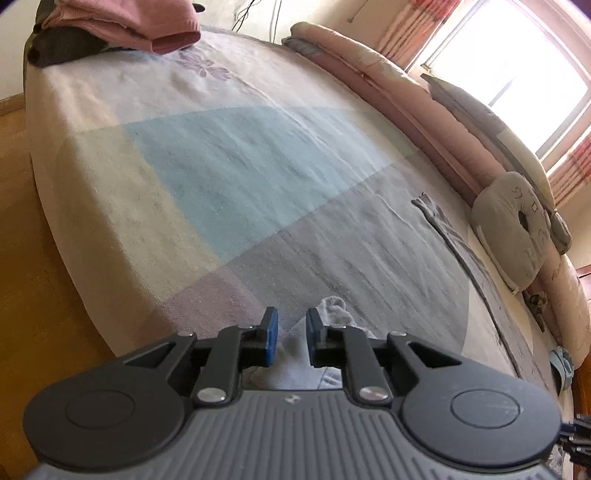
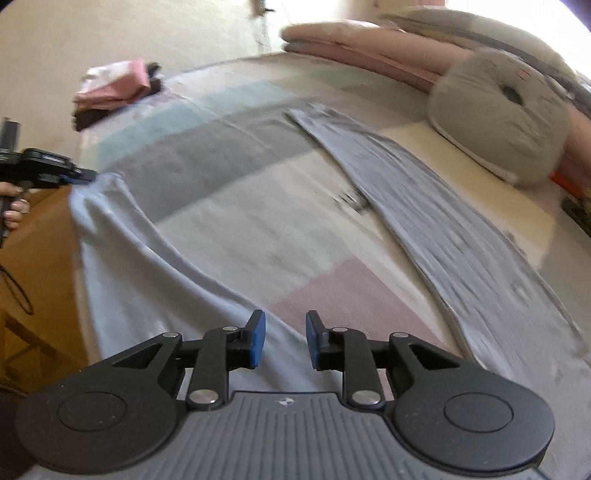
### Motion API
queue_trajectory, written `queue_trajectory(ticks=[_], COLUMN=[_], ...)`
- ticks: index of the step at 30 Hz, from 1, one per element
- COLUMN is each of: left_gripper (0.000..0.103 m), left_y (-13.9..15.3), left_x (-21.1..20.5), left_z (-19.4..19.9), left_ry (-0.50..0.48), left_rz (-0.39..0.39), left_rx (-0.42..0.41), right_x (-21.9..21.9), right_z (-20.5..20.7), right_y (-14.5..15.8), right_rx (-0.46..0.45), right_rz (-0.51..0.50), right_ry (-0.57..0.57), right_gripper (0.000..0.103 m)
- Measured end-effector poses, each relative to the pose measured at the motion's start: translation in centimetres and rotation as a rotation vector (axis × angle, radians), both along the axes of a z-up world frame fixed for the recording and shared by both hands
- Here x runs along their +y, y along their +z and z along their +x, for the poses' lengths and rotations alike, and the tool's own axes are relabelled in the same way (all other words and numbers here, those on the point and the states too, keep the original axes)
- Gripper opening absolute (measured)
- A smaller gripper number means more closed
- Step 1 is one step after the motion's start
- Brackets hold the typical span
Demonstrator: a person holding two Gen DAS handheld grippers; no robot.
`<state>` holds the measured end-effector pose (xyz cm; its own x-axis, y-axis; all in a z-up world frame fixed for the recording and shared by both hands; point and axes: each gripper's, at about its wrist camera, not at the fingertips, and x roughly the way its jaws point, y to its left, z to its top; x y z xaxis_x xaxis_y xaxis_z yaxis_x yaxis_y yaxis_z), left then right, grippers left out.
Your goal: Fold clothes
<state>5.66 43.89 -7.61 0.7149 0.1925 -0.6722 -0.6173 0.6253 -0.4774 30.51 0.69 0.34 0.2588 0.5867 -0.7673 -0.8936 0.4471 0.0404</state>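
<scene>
A pale blue garment (image 2: 147, 273) lies over the near left corner of the bed (image 2: 258, 229) and hangs off its edge. My right gripper (image 2: 285, 319) is just above this cloth, its blue pads apart and not pressing on it. My left gripper (image 2: 86, 178) is at the garment's far corner, where the cloth peaks. In the left wrist view the left gripper (image 1: 291, 317) has its pads slightly apart, pale cloth showing below the gap and a bunched bit of cloth (image 1: 334, 308) beside the right finger. A long grey garment (image 2: 424, 206) lies flat on the right.
A stack of folded pink and dark clothes (image 1: 122, 22) sits at the bed's far corner. A grey ring cushion (image 2: 498, 122) and rolled pink bedding (image 1: 369, 70) line the window side. Wooden floor (image 1: 22, 221) lies beyond the left edge. A hand (image 2: 14, 210) holds the left gripper.
</scene>
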Motion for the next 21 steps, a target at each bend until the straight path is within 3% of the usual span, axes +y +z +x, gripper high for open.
queue_trajectory(ticks=[3, 8, 13, 15, 16, 21], left_gripper=[0.02, 0.028, 0.03, 0.031, 0.032, 0.032], left_y=[0.0, 0.5, 0.8, 0.6, 0.5, 0.5], left_x=[-0.3, -1.0, -1.8, -2.1, -2.2, -2.1], left_z=[0.2, 1.1, 0.6, 0.1, -0.1, -0.2], left_ry=[-0.019, -0.078, -0.105, -0.108, -0.11, -0.134], left_rz=[0.033, 0.159, 0.193, 0.185, 0.183, 0.218], left_rx=[0.028, 0.084, 0.068, 0.066, 0.065, 0.067], right_x=[4.5, 13.0, 19.1, 20.3, 20.7, 22.0], right_z=[0.1, 0.1, -1.2, -2.0, -2.6, -2.5], right_y=[-0.2, -2.2, -4.7, -5.2, -5.3, -4.3], right_rx=[0.018, 0.127, 0.158, 0.146, 0.132, 0.043], right_rz=[0.021, 0.039, -0.006, -0.022, -0.029, -0.014], right_ry=[0.117, 0.27, 0.361, 0.395, 0.421, 0.368], right_gripper=[0.031, 0.031, 0.031, 0.024, 0.003, 0.003])
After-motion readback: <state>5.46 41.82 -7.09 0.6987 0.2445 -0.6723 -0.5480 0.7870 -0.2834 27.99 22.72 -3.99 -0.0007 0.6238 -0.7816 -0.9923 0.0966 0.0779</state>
